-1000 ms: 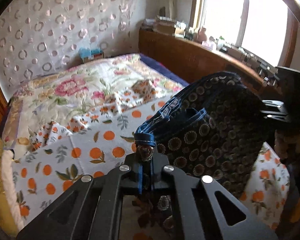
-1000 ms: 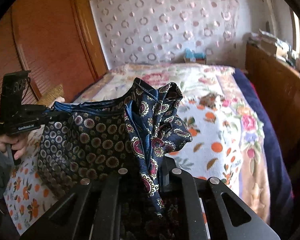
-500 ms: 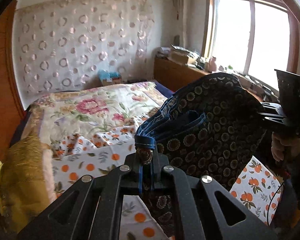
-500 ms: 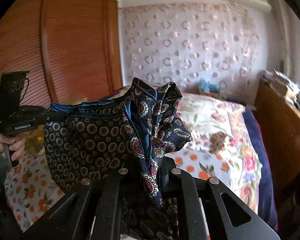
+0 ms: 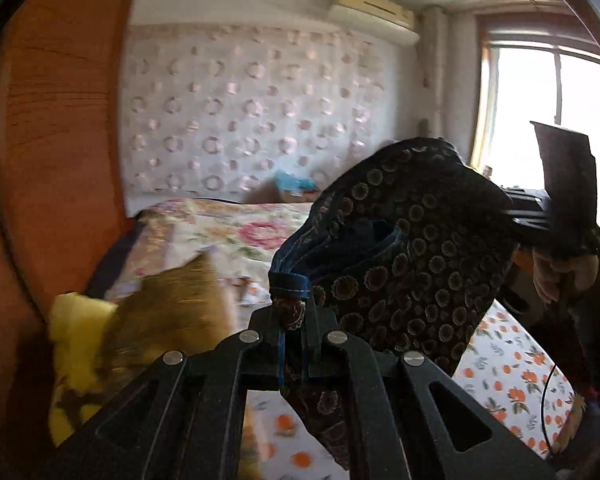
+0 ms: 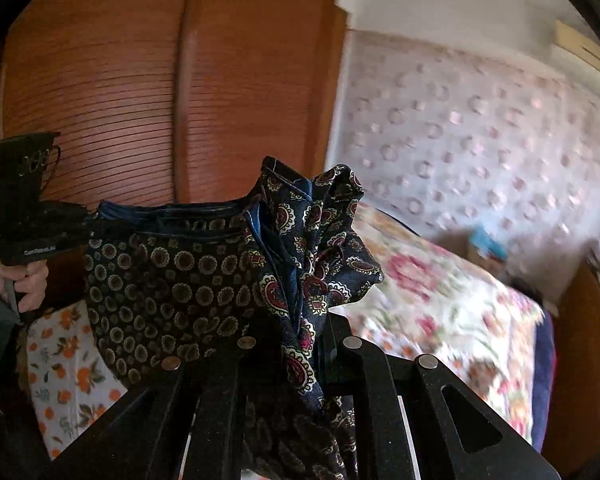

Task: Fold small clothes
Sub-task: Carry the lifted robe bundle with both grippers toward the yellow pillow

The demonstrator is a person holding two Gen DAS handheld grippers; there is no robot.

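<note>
Holding a dark patterned garment (image 5: 416,264) up in the air between us, we are gripping it at two ends, clear of the bed (image 5: 228,236) below. Our left gripper (image 5: 294,316) is pinching a blue-stitched hem corner, its jaws nearly together with the cloth poking up between them. Our right gripper (image 6: 300,332) is clamping a bunched, paisley-lined fold of the same garment, jaws narrow around the thick wad of fabric. Seen from the left wrist, the right gripper is showing at the far right against the bright window (image 5: 548,128), with our right hand (image 5: 560,276) wrapped around its handle. Seen from the right wrist, the left gripper is sitting at the far left in front of the wooden wardrobe (image 6: 172,92), our left hand (image 6: 20,280) around its grip. The garment is hanging between the two tools, its top edge running roughly level. A sheet printed with oranges (image 5: 512,372) is covering the near part of the bed, and a yellow pillow (image 5: 80,320) is lying blurred at the left.
</note>
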